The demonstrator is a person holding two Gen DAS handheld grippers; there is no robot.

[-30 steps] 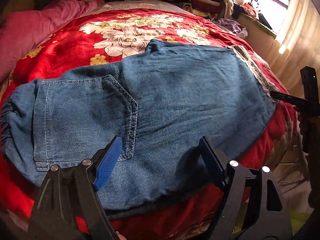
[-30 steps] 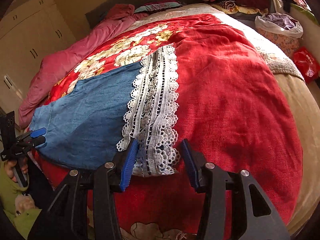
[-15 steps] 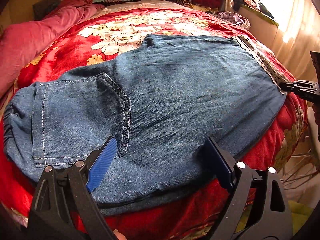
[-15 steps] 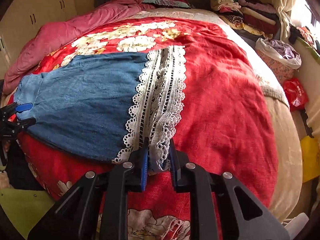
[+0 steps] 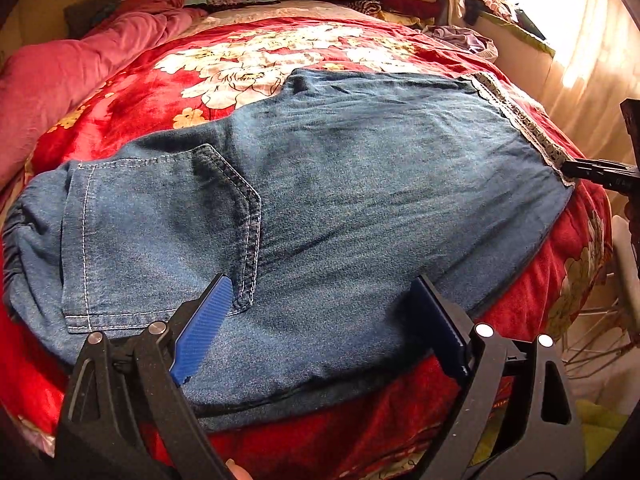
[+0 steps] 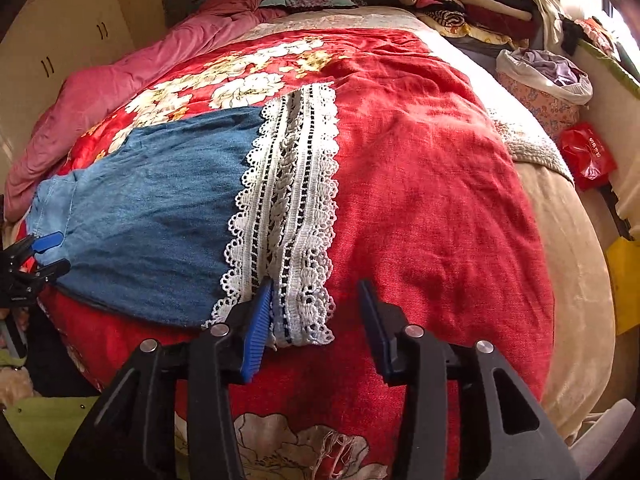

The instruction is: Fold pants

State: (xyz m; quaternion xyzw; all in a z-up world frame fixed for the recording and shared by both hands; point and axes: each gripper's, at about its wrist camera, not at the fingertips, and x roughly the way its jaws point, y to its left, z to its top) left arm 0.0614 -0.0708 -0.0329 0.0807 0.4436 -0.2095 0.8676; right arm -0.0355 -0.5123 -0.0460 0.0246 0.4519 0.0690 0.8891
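Red floral bedding [image 5: 132, 100] covers the bed where we are working, with a pink quilt [image 5: 80, 68] bunched along its far left side, stacks of folded clothes [image 6: 472, 0] at the head end and a sunlit curtain [image 5: 592, 64] to the right. On it the denim pants [image 5: 340, 184] lie flat, folded leg over leg, the back pocket [image 5: 160, 232] uppermost near the waist and the white lace hem [image 6: 288, 208] stretching towards the right side of the bed. Our left gripper [image 5: 320, 316] hangs over the near edge of the pants just beside the pocket, its blue-padded fingers [image 5: 204, 328] spread wide and closing on nothing. Our right gripper [image 6: 316, 320] sits at the near end of the lace hem; its jaws have just been opening, and they now stand moderately apart with the corner of the lace lying between them, the left pad against the trim and the right pad clear of it over bare red cover. From the right wrist view we also see a basket of clothes [image 6: 548, 76] and a red bag [image 6: 586, 156] beside the bed on the right.
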